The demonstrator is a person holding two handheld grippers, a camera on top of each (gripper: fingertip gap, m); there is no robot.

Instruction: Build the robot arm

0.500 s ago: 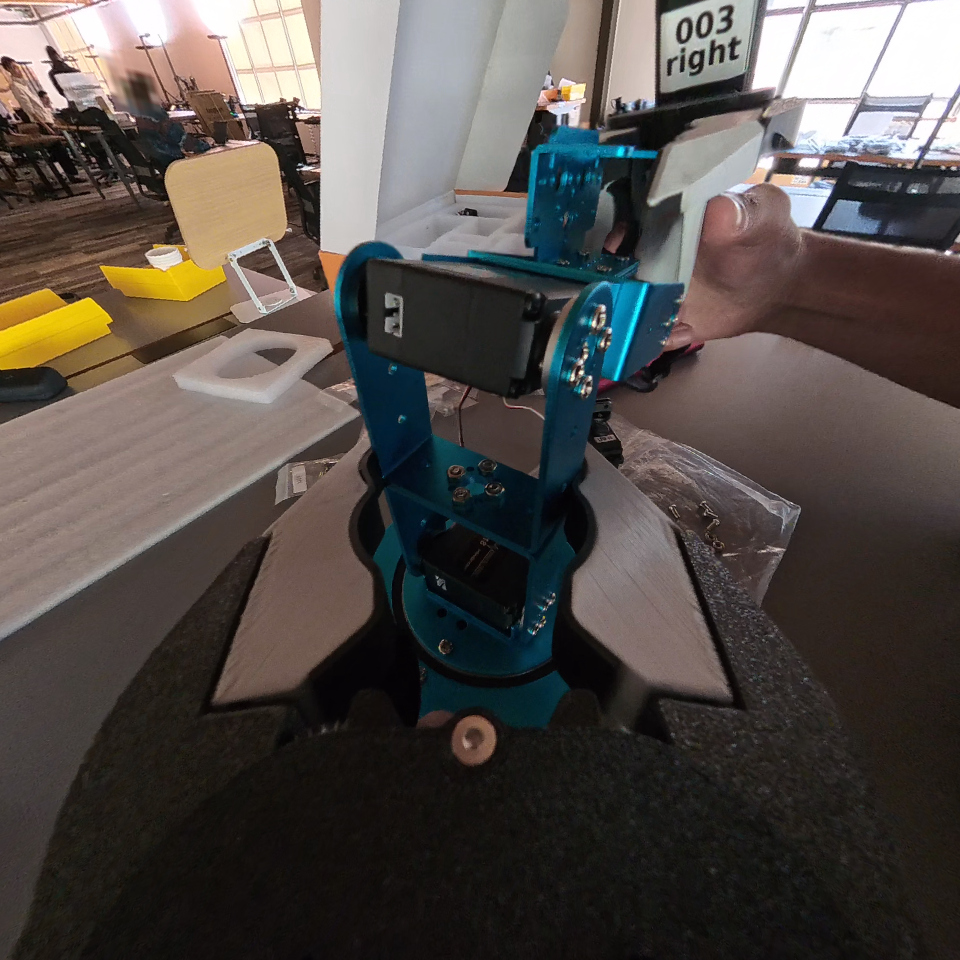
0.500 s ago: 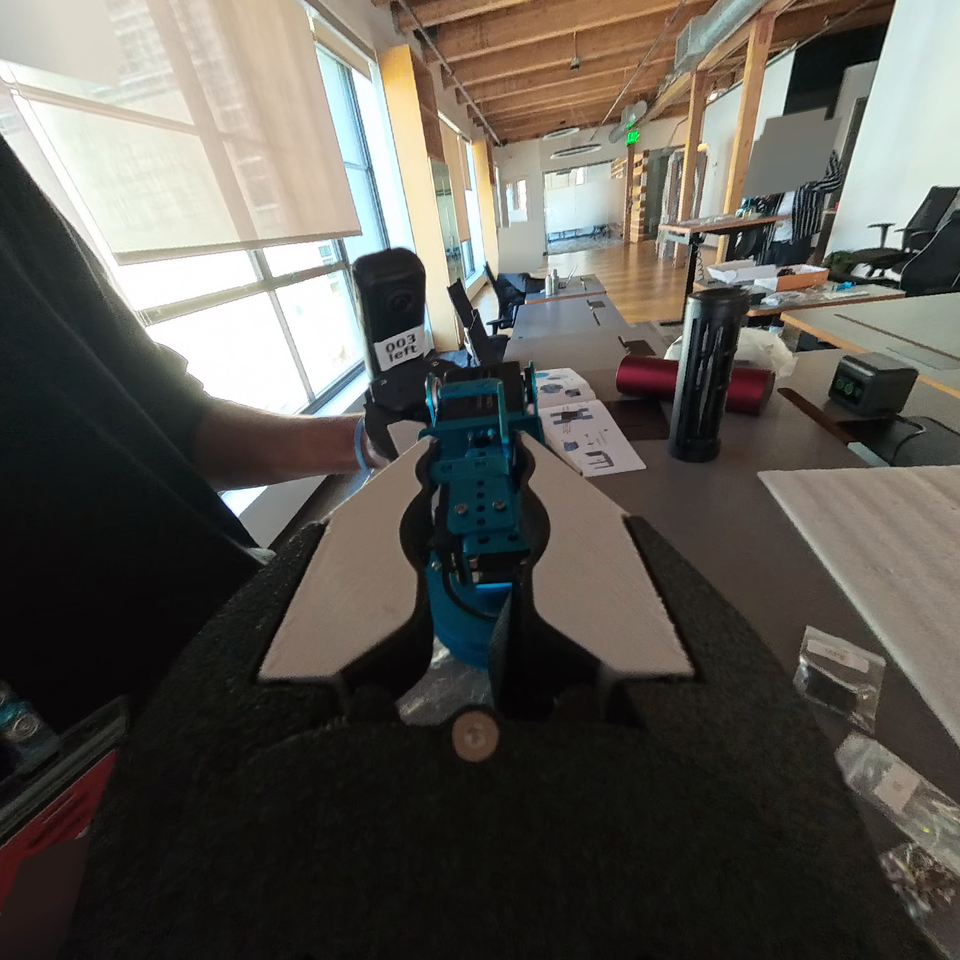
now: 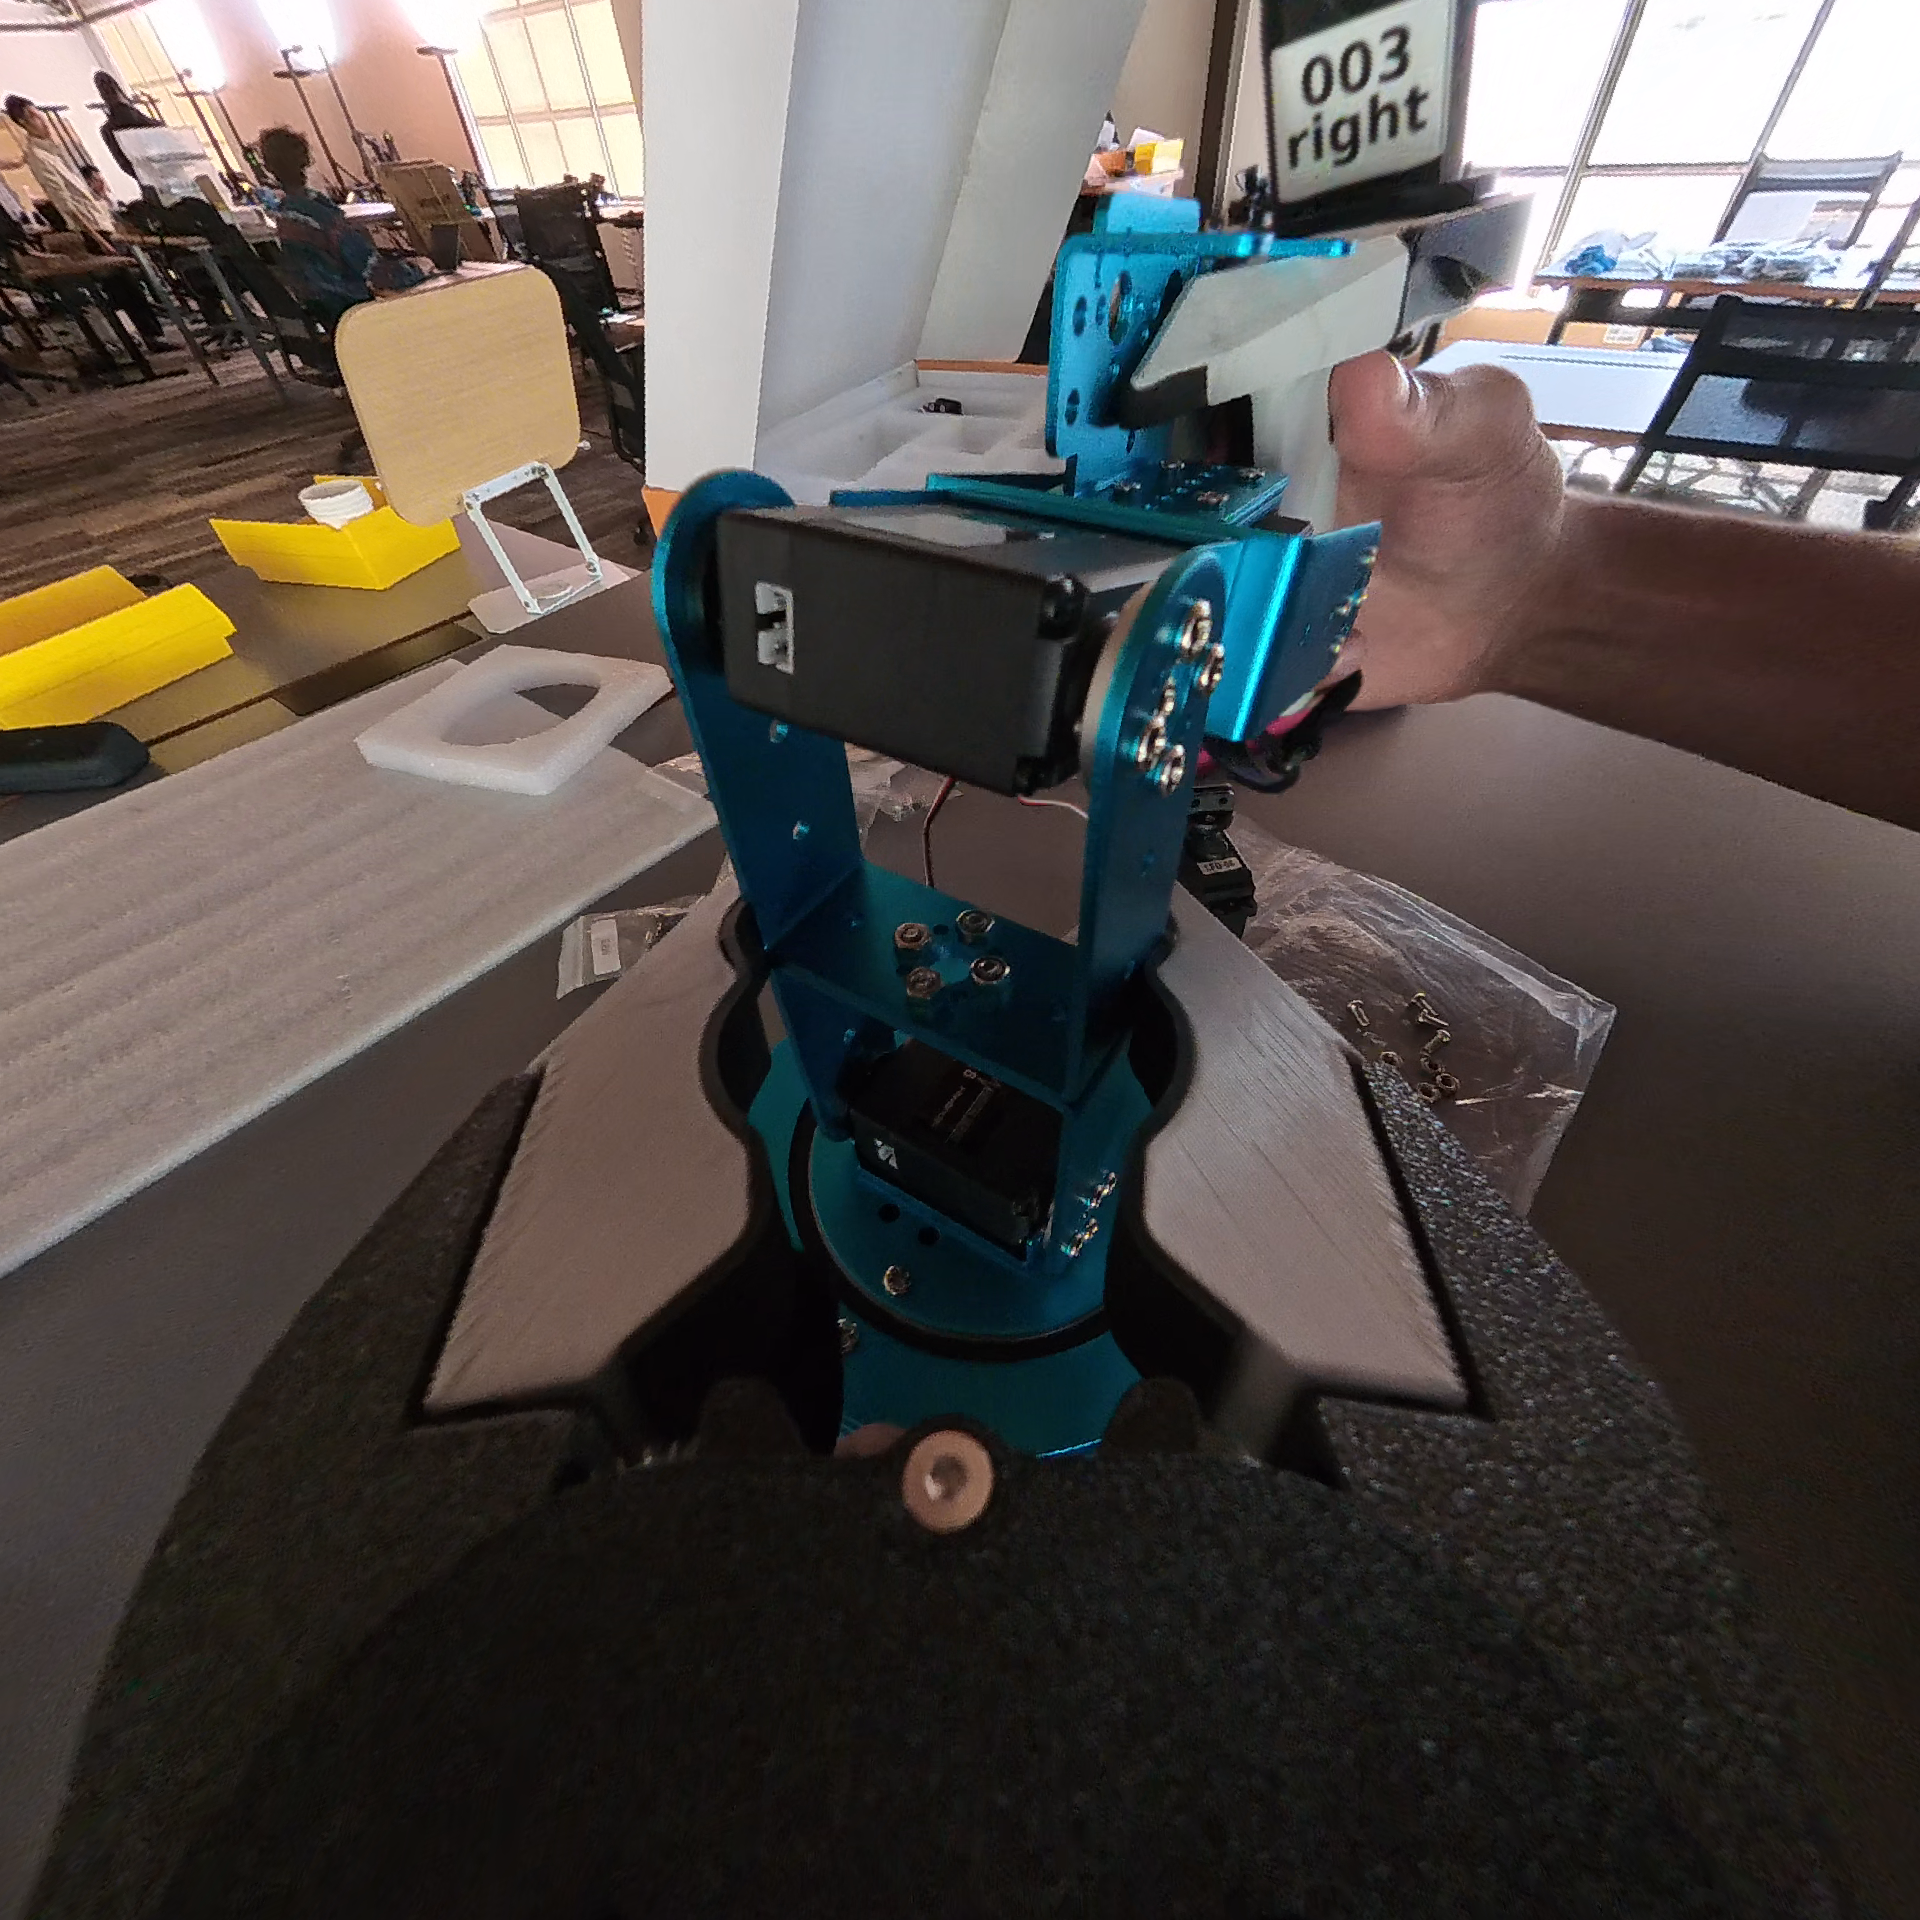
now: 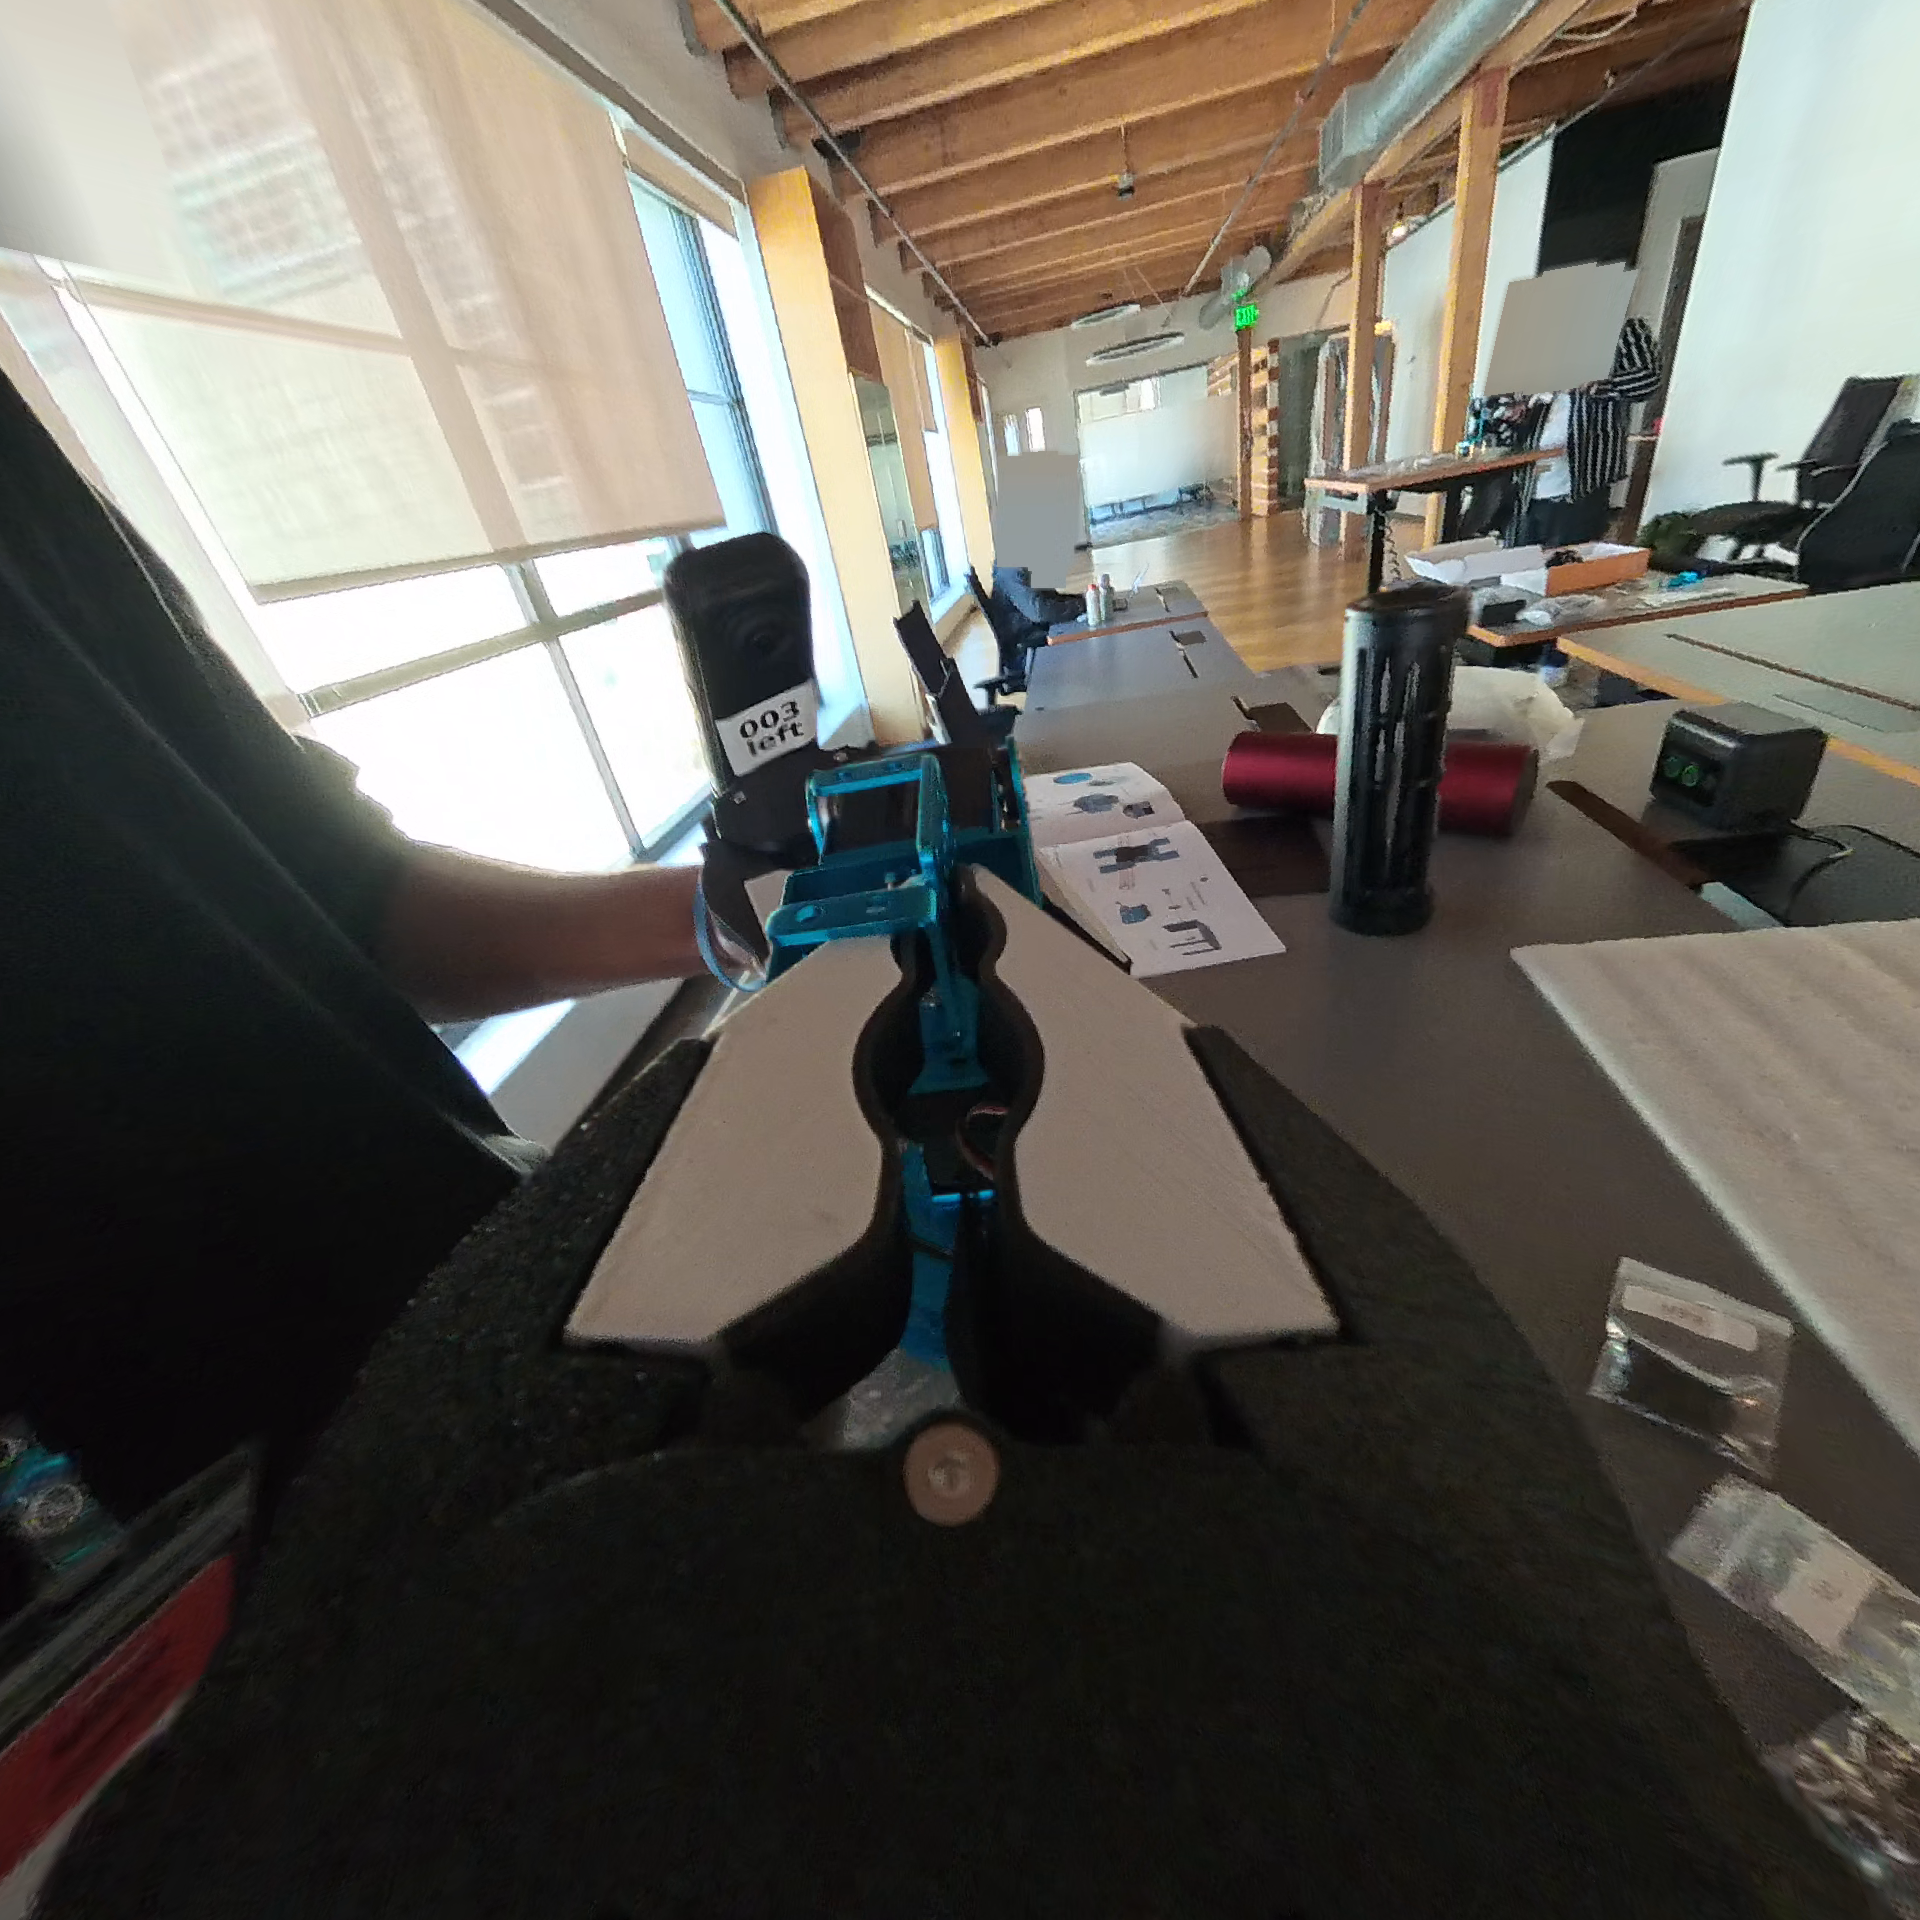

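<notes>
Blue metal robot arm [image 3: 940, 831] stands on dark table [image 3: 1662, 935]. Left gripper [image 3: 951, 935] clamps its round base from 6 o'clock, fingers tight on both sides. Right gripper [image 4: 961, 914] pinches the top bracket at 1 o'clock. Bag of screws [image 3: 1423, 1039] lies at 3 o'clock.

I couldn't make out the small screws [image 3: 1415, 1047] on the plastic bag [image 3: 1455, 997]; my gripper's foam hid the blue servo bracket's [image 3: 935, 1039] base.
</notes>
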